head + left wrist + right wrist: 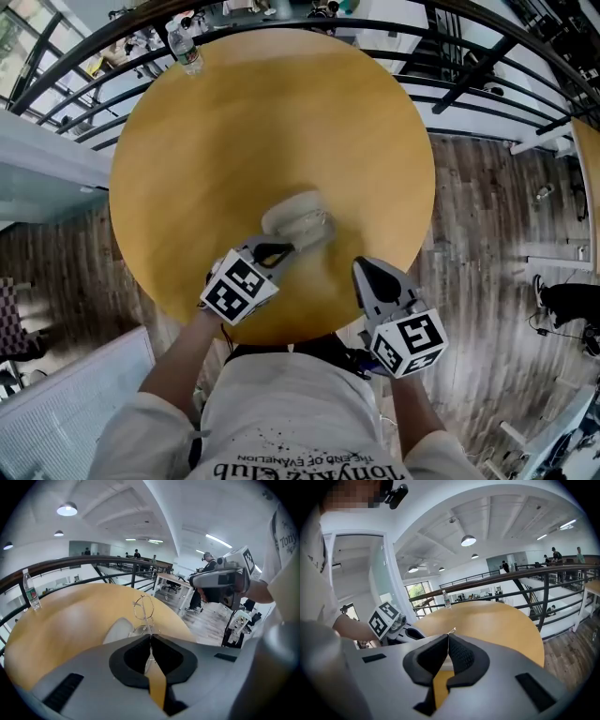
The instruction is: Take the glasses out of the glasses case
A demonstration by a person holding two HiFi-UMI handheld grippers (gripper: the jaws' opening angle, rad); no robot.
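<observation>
At the far left rim of the round yellow wooden desk (234, 122) stands a clear plastic water bottle (187, 49), well apart from the work and probably parked there to leave the near edge free. Nearer the person, the left gripper (150, 637) has its jaws pressed together on a thin part of the wire-framed glasses (143, 607), most likely a temple or the frame edge. This pinches the metal rather than the lenses, which seems meant to avoid smearing or stressing them. The glasses stand upright beyond the jaw tips, one lens ring raised above the other, so the frame hangs from that single pinch. Just beneath and behind them lies the pale oval glasses case (295, 216), close to the desk's front edge within easy reach. The glasses look lifted out or nearly so, though I cannot tell whether the lower lens touches the case. To the right, the right gripper (360, 268) sits near the case but apart from it, its jaws also pressed together. A fine bright sliver shows at their tip in the right gripper view, too small to identify. Its place beside the case suggests it waits to steady the case or receive the glasses.
</observation>
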